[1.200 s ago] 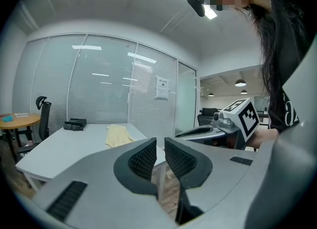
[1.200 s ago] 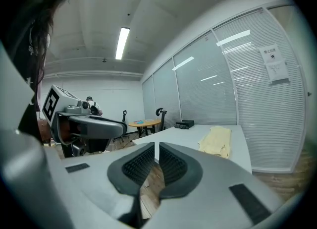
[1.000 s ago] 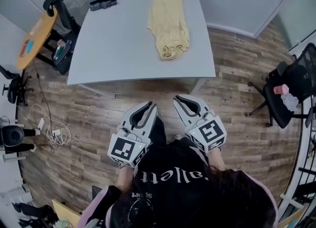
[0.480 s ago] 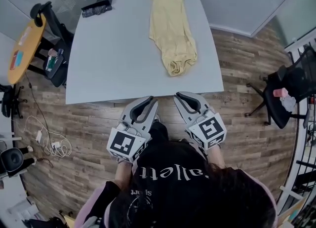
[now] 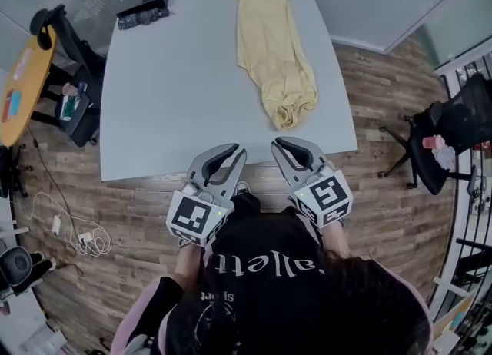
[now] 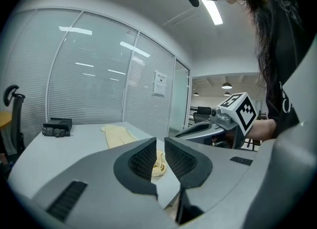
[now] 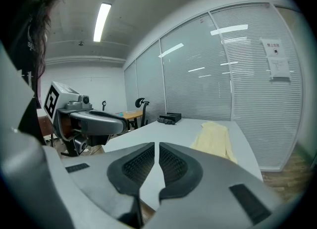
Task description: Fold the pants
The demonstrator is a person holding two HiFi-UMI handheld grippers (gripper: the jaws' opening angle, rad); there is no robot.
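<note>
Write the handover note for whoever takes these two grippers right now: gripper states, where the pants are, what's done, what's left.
Left gripper: shut, nothing between its jaws, held at the near edge of the grey table.
Right gripper: shut, nothing between its jaws, beside the left one at the same edge.
Pale yellow pants: stretched lengthwise on the table's right half, near end bunched close to the right edge. Neither gripper touches them.
Done: no crosswise fold is visible yet.
Left: reach in, grip the pants and fold them.
</note>
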